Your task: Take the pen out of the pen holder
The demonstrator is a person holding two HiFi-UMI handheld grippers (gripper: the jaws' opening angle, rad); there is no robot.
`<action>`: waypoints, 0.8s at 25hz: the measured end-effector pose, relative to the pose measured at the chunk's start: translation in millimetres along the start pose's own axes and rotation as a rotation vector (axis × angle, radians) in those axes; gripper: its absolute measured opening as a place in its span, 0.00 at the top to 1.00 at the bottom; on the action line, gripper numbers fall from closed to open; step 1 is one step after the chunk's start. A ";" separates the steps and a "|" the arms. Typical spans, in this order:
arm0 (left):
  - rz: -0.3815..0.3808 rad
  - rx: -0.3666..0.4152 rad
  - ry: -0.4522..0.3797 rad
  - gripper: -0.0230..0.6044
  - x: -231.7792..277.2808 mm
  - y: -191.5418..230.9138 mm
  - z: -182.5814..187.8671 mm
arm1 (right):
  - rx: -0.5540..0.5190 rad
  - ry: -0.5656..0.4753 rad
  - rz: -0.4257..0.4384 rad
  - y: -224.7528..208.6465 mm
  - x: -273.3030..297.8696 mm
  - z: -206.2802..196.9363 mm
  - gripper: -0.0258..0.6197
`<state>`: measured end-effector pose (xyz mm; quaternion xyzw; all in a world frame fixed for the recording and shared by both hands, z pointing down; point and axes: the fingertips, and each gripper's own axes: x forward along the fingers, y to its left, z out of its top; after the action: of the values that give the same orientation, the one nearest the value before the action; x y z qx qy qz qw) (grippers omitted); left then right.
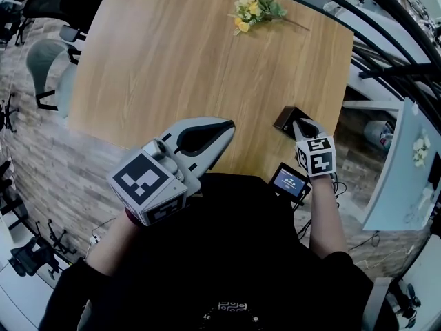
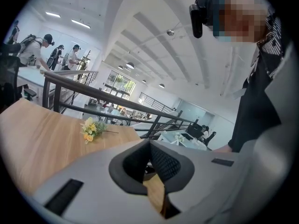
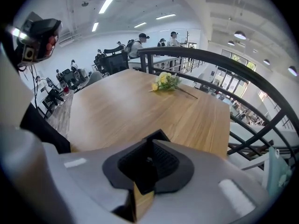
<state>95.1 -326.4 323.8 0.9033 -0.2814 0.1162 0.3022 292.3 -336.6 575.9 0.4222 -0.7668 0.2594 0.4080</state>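
A small dark square pen holder (image 1: 284, 118) stands near the right front edge of the wooden table (image 1: 172, 61). My right gripper (image 1: 304, 125) points steeply down right over it. In the right gripper view the holder's corner (image 3: 157, 135) shows just past the right gripper (image 3: 150, 143). Its jaws are nearly together on a thin dark pen (image 3: 147, 164) that stands between the pads. My left gripper (image 1: 226, 125) hovers over the table's front edge to the left of the holder. It is shut with nothing in it, and in the left gripper view the left gripper (image 2: 149, 146) shows only table through the slit.
A small bunch of yellow flowers (image 1: 253, 8) lies at the table's far side. A small device with a lit screen (image 1: 290, 181) sits below the right hand at the table's edge. Dark railings (image 1: 386, 47) run along the right. Chairs (image 1: 48, 67) stand left of the table.
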 end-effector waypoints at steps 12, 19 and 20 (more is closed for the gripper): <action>-0.014 0.011 0.007 0.99 5.6 -4.8 0.1 | -0.043 0.043 -0.039 -14.2 3.1 -15.9 0.89; -0.018 0.011 0.010 0.99 7.0 -6.9 -0.2 | -0.015 0.020 -0.073 -26.8 0.1 -12.0 0.91; -0.020 0.011 0.011 0.99 7.1 -7.2 -0.4 | -0.014 0.019 -0.075 -27.7 -0.1 -11.9 0.91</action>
<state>105.1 -324.6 323.4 0.9071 -0.2700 0.1198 0.2999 321.0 -341.9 583.6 0.4452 -0.7482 0.2429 0.4278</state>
